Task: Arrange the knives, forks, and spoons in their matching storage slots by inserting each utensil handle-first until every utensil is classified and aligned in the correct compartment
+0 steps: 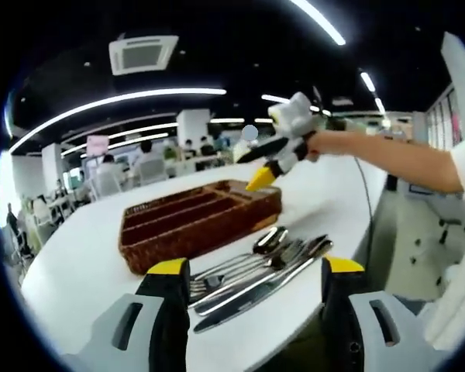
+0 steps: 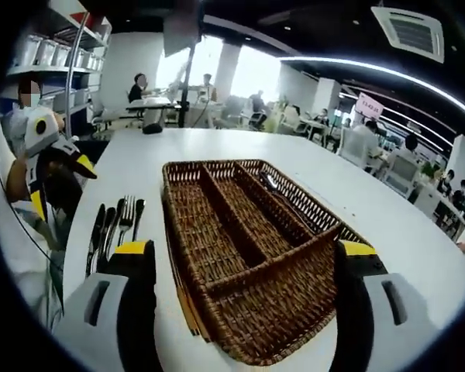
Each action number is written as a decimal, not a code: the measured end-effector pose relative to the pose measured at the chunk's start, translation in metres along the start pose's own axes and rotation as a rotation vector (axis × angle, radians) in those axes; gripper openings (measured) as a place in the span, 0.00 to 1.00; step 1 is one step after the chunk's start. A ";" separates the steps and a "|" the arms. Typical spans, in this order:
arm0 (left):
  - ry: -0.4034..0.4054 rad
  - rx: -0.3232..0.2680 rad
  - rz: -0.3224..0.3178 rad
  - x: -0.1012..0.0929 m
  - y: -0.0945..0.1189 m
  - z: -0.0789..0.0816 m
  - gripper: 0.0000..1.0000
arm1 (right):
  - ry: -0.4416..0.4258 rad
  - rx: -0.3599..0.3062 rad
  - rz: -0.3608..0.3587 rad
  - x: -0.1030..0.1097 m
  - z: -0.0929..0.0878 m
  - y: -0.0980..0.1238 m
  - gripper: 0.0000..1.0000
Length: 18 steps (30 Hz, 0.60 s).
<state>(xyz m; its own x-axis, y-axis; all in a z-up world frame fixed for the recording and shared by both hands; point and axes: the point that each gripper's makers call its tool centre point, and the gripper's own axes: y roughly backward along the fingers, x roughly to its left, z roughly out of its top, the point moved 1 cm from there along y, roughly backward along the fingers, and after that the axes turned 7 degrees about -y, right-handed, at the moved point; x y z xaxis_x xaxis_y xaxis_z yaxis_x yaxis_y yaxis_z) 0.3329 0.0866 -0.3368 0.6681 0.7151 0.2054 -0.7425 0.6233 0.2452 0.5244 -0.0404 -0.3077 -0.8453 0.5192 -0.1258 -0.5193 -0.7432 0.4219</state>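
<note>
A brown wicker tray [image 1: 201, 215] with long compartments lies on the white table [image 1: 77, 267]. Near the table's edge is a pile of knives, forks and spoons [image 1: 256, 273], right between the wide-apart jaws of my left gripper [image 1: 255, 266], which is open and holds nothing. My right gripper [image 1: 273, 159] hovers above the tray's far end, held by a hand. In the right gripper view, my right gripper [image 2: 246, 248] stands open over the near end of the tray [image 2: 240, 232]. One utensil [image 2: 270, 182] lies in a far compartment. The cutlery pile [image 2: 115, 225] and the left gripper [image 2: 58, 174] are at the left.
The table's rounded edge [image 1: 349, 256] runs close to the cutlery pile, with floor beyond it. Behind the table [image 2: 387, 209] are desks with seated people [image 2: 139, 85], a pole [image 2: 187, 74] and shelves [image 2: 58, 50].
</note>
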 end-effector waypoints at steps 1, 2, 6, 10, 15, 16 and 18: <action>-0.001 0.002 0.000 0.000 0.000 0.000 0.69 | 0.001 -0.006 -0.004 0.000 0.000 0.001 0.99; -0.001 0.004 -0.003 -0.001 -0.001 -0.001 0.69 | -0.016 -0.024 0.000 0.001 0.000 0.003 0.99; -0.001 0.006 -0.008 -0.002 -0.003 -0.001 0.69 | -0.015 -0.023 -0.007 0.000 -0.004 0.006 0.99; 0.006 -0.002 -0.009 -0.004 -0.005 0.000 0.69 | -0.027 -0.028 -0.016 -0.002 -0.004 0.010 0.99; 0.004 0.000 -0.016 -0.005 -0.006 0.001 0.69 | -0.028 -0.022 -0.054 -0.002 -0.011 0.017 0.97; 0.003 0.001 -0.017 -0.005 -0.007 0.001 0.69 | -0.031 -0.024 -0.058 -0.002 -0.012 0.019 0.97; 0.000 0.000 -0.020 -0.006 -0.007 0.001 0.69 | -0.032 -0.022 -0.061 0.000 -0.017 0.021 0.97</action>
<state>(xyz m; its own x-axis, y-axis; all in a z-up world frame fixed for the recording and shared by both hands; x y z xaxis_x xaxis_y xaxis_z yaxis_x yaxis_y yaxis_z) 0.3342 0.0778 -0.3383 0.6828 0.7025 0.2007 -0.7291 0.6374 0.2494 0.5115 -0.0632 -0.3137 -0.8080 0.5764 -0.1218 -0.5723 -0.7188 0.3947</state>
